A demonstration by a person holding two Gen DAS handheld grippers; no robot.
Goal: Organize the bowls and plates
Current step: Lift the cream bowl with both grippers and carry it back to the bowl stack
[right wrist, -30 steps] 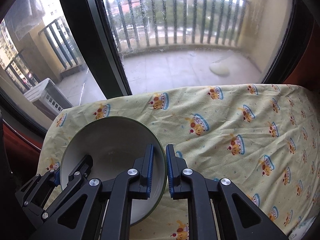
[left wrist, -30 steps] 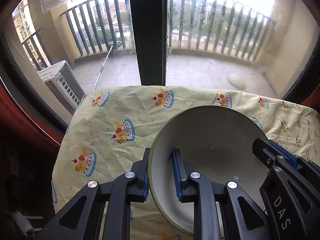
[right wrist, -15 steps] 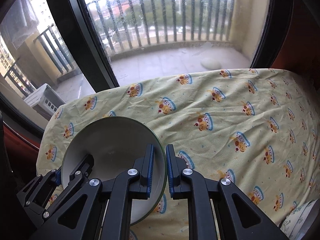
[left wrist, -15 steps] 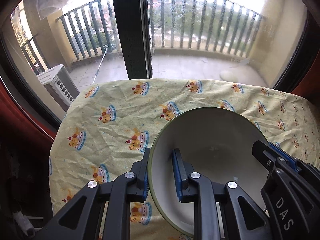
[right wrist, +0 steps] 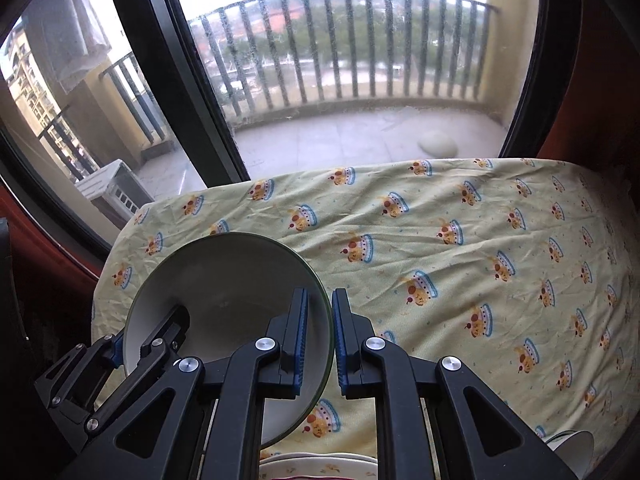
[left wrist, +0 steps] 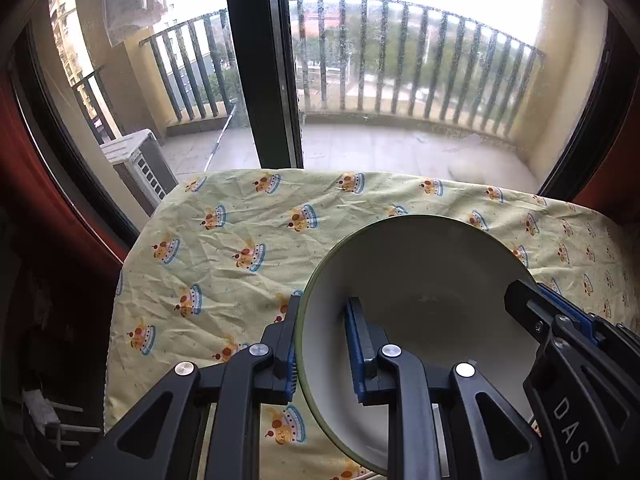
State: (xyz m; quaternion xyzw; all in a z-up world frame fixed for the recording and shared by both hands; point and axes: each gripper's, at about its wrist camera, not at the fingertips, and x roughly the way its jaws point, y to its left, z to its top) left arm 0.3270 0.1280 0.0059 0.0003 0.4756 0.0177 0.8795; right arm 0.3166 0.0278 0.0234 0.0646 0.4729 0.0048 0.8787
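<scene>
Closest to the right wrist camera, the rim of a pale plate (right wrist: 320,465) shows at the bottom edge, under the black arms, and part of a white dish (right wrist: 576,442) sits at the tabletop's near right corner.

Both grippers hold one bowl (left wrist: 420,304), white inside with a green rim. The left gripper (left wrist: 322,344) has its jaws closed on the bowl's left rim, one blue pad outside the wall and the other inside. The right gripper (right wrist: 320,334) clamps the opposite rim the same way, the green edge pinched between its pads. In each view the other gripper shows across the bowl, gripping the far side. The bowl is tilted, its opening turned toward the cameras, over the near left part of the tabletop; whether its base touches the cloth cannot be told.

A wrinkled yellow cloth (right wrist: 460,248) printed with small crowned figures covers the tabletop out to its far edge.

Past that edge stands a dark-framed window (left wrist: 264,64). Through the glass lie a tiled balcony with a barred railing (right wrist: 340,44), a white air-conditioner unit (left wrist: 138,162) on the left, and trees and buildings farther off.
</scene>
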